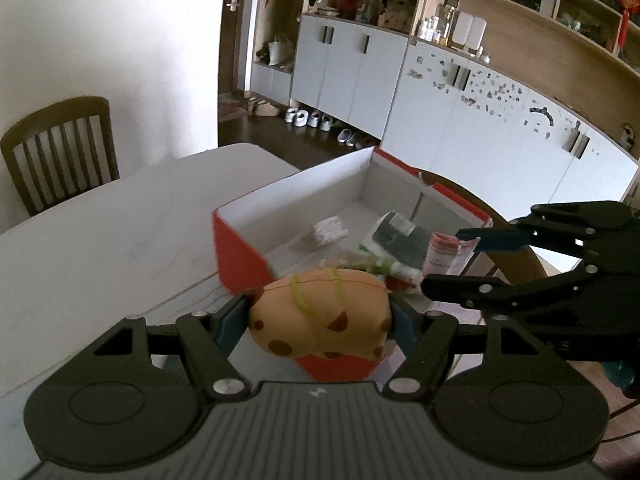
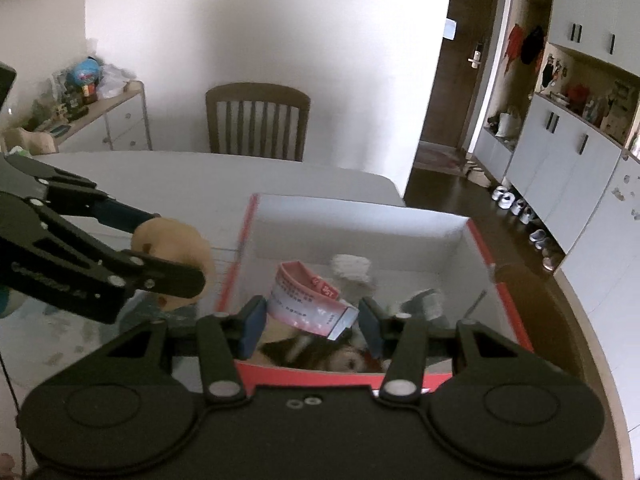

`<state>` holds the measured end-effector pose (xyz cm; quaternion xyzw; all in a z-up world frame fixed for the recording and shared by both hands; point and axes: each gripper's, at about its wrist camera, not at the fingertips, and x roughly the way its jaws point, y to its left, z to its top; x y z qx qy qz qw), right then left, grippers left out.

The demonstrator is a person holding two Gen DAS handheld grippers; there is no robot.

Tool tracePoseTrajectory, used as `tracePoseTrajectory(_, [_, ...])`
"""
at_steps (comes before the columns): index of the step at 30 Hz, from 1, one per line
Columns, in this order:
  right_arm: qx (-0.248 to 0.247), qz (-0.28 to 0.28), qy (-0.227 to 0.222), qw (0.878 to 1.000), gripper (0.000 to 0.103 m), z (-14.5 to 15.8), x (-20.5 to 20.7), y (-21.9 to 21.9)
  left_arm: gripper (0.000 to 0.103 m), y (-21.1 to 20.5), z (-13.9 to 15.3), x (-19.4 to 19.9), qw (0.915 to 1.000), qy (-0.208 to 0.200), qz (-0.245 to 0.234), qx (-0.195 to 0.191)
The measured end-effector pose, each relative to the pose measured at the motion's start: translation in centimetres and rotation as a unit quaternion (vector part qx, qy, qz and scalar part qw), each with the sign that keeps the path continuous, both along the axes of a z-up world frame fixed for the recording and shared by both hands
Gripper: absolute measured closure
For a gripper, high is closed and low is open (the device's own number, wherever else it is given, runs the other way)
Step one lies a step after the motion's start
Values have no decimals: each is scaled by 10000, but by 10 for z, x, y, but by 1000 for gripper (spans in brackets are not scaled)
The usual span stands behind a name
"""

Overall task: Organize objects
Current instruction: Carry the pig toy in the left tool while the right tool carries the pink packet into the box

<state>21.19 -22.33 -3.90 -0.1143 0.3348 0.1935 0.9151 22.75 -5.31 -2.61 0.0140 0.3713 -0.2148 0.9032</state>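
My left gripper (image 1: 319, 322) is shut on a tan plush toy (image 1: 322, 322) with brown spots and a yellow band, held just outside the near corner of the red box (image 1: 240, 252). The toy (image 2: 176, 246) and left gripper (image 2: 168, 248) also show in the right wrist view. My right gripper (image 2: 312, 322) is shut on a pink and white packet (image 2: 308, 300), held over the box (image 2: 500, 288). In the left wrist view the right gripper (image 1: 448, 258) holds the packet (image 1: 444, 252) above the box's contents.
The box has white inner walls and holds a white wad (image 1: 330, 230), a dark pouch (image 1: 400, 236) and green-printed packets (image 1: 380, 266). It stands on a white table (image 1: 100, 240). A wooden chair (image 2: 258, 120) is at the far side. Cabinets (image 1: 460, 120) line the right.
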Motion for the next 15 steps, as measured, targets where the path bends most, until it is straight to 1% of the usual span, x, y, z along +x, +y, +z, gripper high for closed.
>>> tracePoseTrajectory(6, [-98,-65,6,9999,53,-8,20,-27,30,-36,-4,18,9999,-37,-45,121])
tracePoseTrajectory(11, [-164,-102,41,9998,53,-19,37,-45,30,-62,-13,35,9993,-92,-87,364])
tracePoseTrajectory(15, [-232,-147,88,9996,53,-31,52,-55,30,-79,-24,50,9986,8,-68,525])
